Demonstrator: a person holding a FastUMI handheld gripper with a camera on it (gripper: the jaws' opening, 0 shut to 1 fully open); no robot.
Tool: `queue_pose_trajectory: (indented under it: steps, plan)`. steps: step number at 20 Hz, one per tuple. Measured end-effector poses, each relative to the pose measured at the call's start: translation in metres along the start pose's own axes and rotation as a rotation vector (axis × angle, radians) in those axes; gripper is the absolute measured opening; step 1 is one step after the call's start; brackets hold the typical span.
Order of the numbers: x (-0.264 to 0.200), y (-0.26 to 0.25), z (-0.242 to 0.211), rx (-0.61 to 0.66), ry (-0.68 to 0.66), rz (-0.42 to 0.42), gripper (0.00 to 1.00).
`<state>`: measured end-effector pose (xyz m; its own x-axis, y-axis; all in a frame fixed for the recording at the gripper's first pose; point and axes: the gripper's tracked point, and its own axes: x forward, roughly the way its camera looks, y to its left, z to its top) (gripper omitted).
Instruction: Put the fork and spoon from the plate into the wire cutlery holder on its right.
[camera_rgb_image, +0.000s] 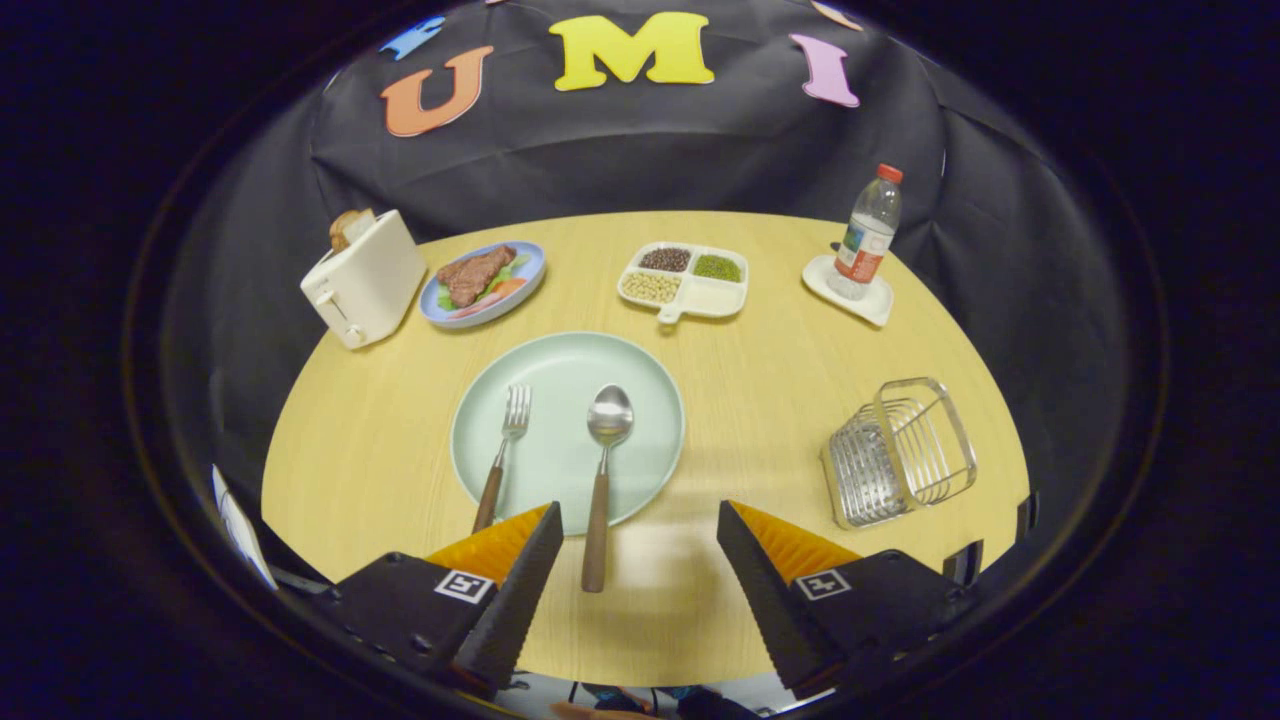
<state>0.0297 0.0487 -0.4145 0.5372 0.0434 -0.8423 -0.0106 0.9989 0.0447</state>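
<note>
The gripper (635, 545) hangs with fingers spread wide, holding nothing; the spoon (603, 470) lies lengthwise between them, wooden handle nearest, bowl on the plate (650, 400); the fork (503, 450) lies just left.

Even overhead light, soft shadows; fisheye bends edges, perhaps slightly blurred.

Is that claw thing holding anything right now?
Nothing. The gripper is open above the table, and the spoon handle lies between its fingers, untouched.
</note>
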Motion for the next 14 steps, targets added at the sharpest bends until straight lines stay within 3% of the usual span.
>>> queue_pose_trajectory:
  steps: [6,8,9,10,14]
  plan:
    - [0.003,0.009,-0.022,0.002,0.164,0.043,0.92]
    - [0.012,0.005,-0.025,-0.036,0.186,0.023,0.91]
    - [0.015,0.007,-0.027,-0.034,0.205,0.028,0.82]
    - [0.019,0.008,-0.029,-0.025,0.216,0.027,0.79]
    - [0.026,0.014,-0.038,-0.003,0.278,0.033,0.81]
